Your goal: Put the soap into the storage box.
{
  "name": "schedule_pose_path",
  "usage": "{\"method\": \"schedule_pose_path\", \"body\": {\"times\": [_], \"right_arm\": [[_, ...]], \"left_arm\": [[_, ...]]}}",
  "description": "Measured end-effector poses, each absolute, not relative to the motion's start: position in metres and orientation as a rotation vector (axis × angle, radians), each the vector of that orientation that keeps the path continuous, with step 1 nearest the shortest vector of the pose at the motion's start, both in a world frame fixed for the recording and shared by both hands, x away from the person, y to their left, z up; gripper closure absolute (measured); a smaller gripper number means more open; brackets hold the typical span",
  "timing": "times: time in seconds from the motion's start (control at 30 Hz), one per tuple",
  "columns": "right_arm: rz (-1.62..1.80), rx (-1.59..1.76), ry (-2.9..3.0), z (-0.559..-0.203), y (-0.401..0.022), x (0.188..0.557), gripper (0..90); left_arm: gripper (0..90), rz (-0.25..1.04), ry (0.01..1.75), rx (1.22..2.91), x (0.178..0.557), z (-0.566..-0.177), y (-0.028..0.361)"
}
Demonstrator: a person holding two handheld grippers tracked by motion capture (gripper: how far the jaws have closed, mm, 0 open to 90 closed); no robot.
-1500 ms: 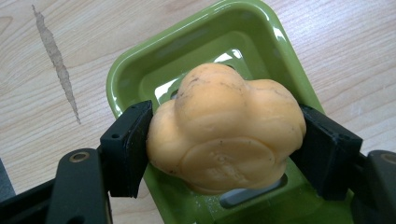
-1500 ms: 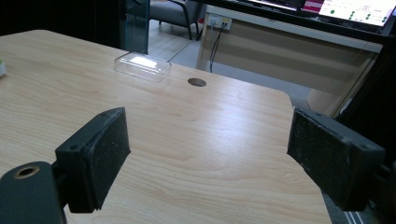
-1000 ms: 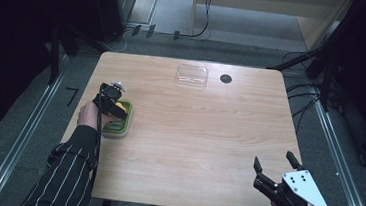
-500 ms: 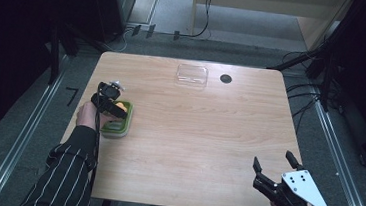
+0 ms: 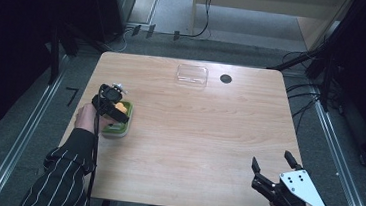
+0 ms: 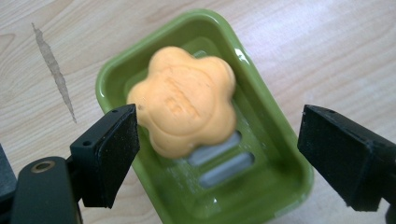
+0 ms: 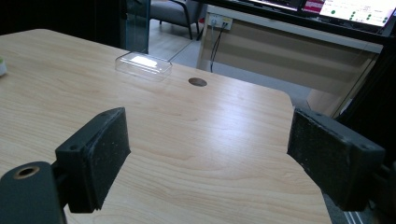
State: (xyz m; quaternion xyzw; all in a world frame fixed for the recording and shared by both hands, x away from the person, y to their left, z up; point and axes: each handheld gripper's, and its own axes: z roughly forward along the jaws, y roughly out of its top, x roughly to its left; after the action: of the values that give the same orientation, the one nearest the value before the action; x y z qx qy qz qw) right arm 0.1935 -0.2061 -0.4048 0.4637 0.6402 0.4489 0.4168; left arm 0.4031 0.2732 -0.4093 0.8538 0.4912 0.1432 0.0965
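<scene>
Soap, orange and flower-shaped, lies in the green soap dish on the tabletop, toward the left edge as I see it from the high view. My left gripper hangs right over that dish, pointing down. Its jaws have just been opening; they now stand apart on either side of the soap, and in the left gripper view the near pad sits just beside the bar's edge while the other is well clear of it, so I have no grip on the soap. The bar is tilted a little, resting toward one end of the dish, above the drain slots.

My right gripper is at the near right corner of the tabletop, well apart from the dish. Its jaws are spread wide with nothing between them.

Toward the far edge I see a clear plastic lid lying flat, and just beside it a dark round hole in the wood.
</scene>
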Motion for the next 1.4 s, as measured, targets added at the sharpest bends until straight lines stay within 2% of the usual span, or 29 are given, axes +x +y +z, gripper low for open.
{"method": "schedule_pose_path", "body": {"times": [0.27,1.4], "right_arm": [[1.129,1.168,1.600,-0.405,-0.207,0.193,13.3],[1.132,1.169,1.596,-0.405,-0.207,0.193,13.3]], "left_arm": [[10.5,0.370,1.414,2.576,0.387,-0.409,0.273],[7.4,0.353,1.250,2.730,0.318,-0.415,0.253]]}}
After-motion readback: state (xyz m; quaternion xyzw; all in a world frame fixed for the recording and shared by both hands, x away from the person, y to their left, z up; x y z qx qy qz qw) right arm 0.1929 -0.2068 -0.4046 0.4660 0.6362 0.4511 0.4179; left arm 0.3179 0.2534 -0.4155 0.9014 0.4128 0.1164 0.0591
